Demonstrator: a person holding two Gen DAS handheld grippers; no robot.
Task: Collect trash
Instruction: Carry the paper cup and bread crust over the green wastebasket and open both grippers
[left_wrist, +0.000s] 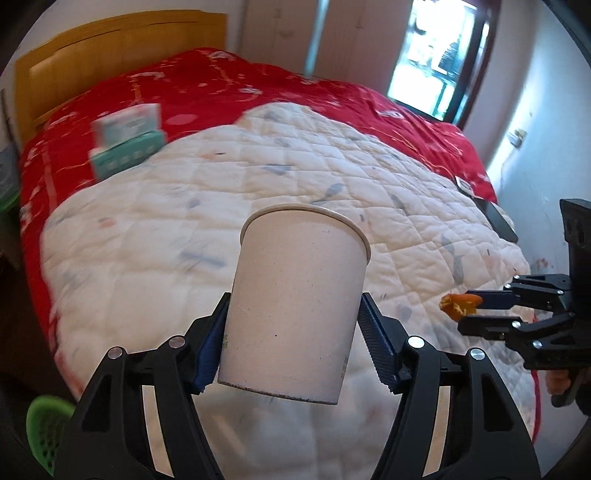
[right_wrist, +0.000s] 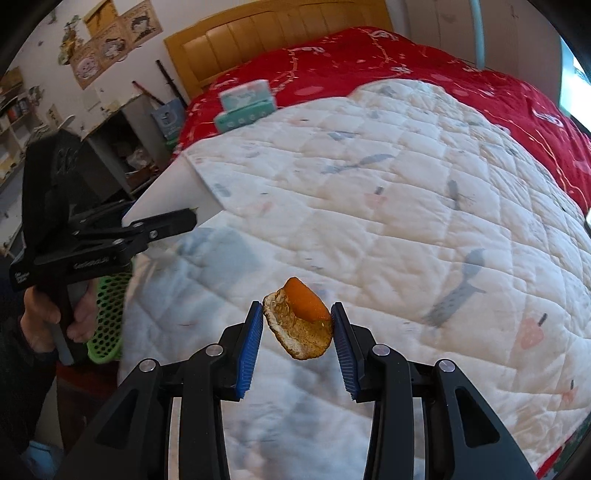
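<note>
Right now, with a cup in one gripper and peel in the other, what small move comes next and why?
Probably bring the right gripper with the orange peel over the paper cup held upright in the left gripper: both are lifted off the bed, and the cup's mouth is open.

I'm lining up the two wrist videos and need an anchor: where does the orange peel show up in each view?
Left wrist: orange peel at the right edge, pinched in the right claw.
Right wrist: orange peel low centre, between the claw's blue pads, above the white quilt.
Shared landmark: teal tissue box on the red bedspread.
</note>
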